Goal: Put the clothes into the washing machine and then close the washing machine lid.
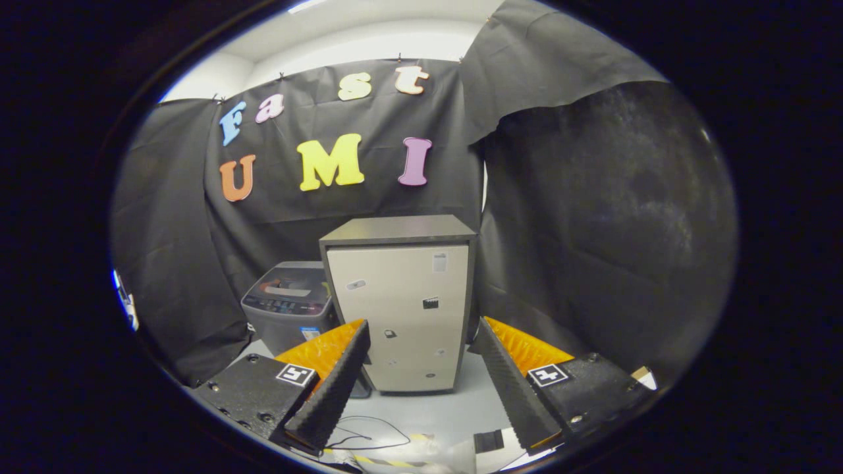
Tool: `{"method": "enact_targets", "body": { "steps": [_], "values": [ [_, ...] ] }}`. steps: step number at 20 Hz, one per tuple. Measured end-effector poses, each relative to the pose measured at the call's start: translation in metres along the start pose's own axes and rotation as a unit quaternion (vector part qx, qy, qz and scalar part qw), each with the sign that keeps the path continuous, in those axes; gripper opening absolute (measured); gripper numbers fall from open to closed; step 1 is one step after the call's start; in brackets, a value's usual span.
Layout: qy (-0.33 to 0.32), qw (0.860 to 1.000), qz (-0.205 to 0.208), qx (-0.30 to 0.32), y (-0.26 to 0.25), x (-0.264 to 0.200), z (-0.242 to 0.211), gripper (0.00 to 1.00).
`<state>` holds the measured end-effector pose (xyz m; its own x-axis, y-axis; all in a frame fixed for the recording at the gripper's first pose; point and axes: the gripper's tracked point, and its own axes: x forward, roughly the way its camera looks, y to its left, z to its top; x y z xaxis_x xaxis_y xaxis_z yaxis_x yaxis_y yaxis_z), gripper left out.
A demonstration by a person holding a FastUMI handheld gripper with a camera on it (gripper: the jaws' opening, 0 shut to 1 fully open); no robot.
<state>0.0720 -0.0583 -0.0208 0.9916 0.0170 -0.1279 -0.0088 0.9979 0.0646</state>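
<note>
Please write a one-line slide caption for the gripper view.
Open gripper, its fingers empty, faces a beige cabinet; grey washing machine stands beside the cabinet.

Tool (421, 342) fingers spread wide, nothing between them — held above the floor (428, 408). Beyond the fingers stands a tall cabinet (402, 303), pale front with small stickers. Just left of the cabinet and partly behind it, the grey washer (286, 309), top panel facing up. Thin cable (369, 434) on floor near the fingers.
</note>
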Motion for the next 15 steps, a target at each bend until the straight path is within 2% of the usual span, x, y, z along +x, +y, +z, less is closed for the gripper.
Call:
{"method": "enact_targets", "body": {
  "steps": [15],
  "values": [
    [0.004,1.000,-0.003,-0.002,-0.0004,-0.0024,-0.0004,1.00]
  ]
}}
